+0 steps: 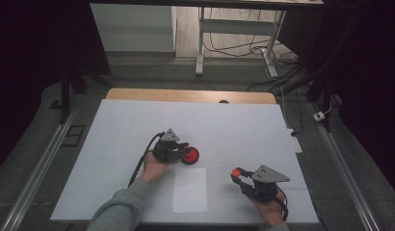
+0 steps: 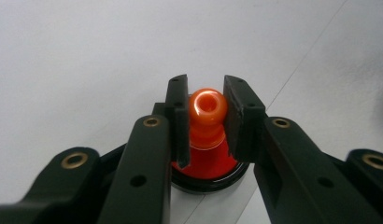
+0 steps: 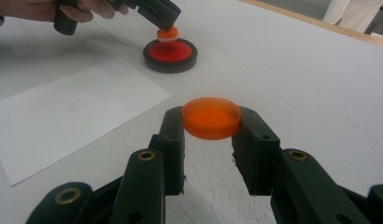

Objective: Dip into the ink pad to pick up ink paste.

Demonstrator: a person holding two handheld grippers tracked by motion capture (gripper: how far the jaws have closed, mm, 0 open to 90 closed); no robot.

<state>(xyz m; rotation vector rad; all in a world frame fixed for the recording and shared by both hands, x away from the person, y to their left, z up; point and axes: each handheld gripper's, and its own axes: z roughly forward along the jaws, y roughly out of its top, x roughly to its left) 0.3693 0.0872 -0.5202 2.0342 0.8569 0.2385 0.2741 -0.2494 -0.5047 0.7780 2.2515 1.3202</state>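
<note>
The left gripper (image 2: 206,116) is closed on the knob (image 2: 207,109), glossy orange with a round hollow top, standing on the red pad of a black-rimmed base (image 1: 190,155) near the table centre. The right gripper (image 3: 211,126), at 4 o'clock from the base, clamps a translucent orange cap (image 3: 211,117).

A lab: white-covered table (image 1: 138,120), floor rails (image 1: 36,168), loose cables (image 1: 234,48), dark curtains (image 1: 22,57).

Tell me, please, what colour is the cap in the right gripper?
Translucent orange cap, clearest in the right gripper view.
</note>
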